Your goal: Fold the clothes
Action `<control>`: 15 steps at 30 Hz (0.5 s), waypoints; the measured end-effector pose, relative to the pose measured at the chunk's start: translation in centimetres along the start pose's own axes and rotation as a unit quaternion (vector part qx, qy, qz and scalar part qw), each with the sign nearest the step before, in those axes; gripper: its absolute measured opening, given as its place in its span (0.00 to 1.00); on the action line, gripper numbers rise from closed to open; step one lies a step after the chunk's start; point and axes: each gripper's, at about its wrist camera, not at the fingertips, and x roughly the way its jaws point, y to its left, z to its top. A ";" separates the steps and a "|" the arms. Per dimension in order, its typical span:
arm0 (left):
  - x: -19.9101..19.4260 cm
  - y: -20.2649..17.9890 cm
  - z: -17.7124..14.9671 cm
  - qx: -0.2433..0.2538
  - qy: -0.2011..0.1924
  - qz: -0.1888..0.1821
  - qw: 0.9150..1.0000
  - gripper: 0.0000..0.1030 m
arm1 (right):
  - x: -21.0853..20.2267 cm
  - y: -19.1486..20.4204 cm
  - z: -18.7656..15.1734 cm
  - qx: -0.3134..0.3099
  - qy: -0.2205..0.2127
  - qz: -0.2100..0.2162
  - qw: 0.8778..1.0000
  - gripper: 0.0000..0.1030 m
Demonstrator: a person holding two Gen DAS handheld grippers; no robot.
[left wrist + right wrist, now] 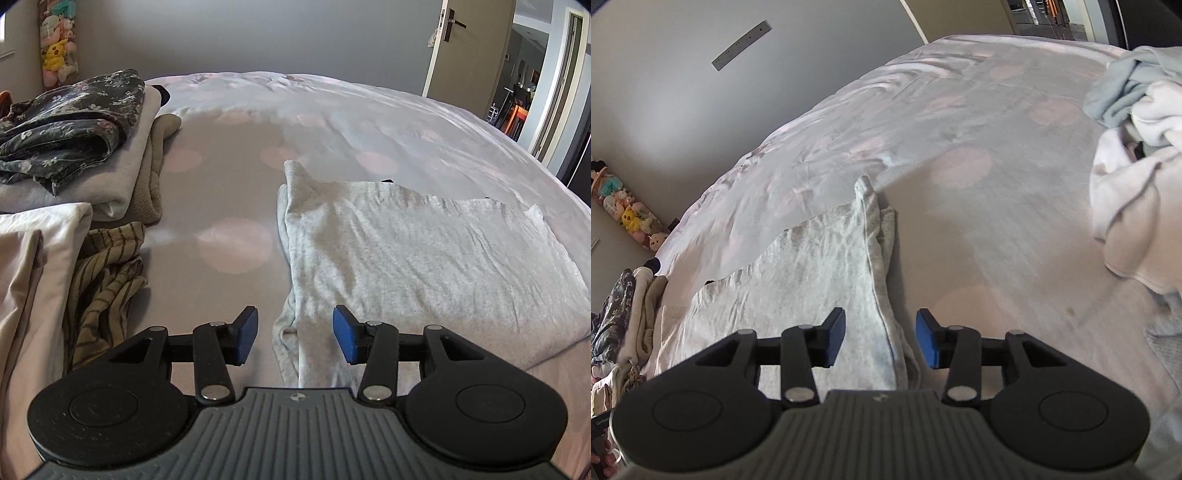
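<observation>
A light grey garment [417, 254] lies folded flat on the bed. My left gripper [294, 339] hovers open over its near left edge, blue pads apart, with the cloth lying below them and not pinched. In the right wrist view the same grey garment [798, 280] shows with its right folded edge running toward me. My right gripper [880, 339] is open over that edge; the fabric passes under the gap and the pads do not press it.
The bed cover [240, 177] is grey with pale pink dots. A stack of folded clothes [74, 147] topped by a dark floral piece sits at left, with a striped garment [107, 280] nearer. White and pale blue clothes [1137, 155] are heaped at right. An open door [465, 48] stands behind.
</observation>
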 end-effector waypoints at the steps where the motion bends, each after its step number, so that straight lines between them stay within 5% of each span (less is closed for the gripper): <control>1: 0.4 -0.1 0.3 -0.002 0.001 -0.001 1.000 0.42 | 0.6 0.0 0.5 0.000 0.001 0.005 1.000 0.48; 15: 5.2 -0.8 1.3 -0.010 0.022 -0.015 1.000 0.42 | 10.1 -1.9 6.2 0.043 0.079 0.051 0.995 0.42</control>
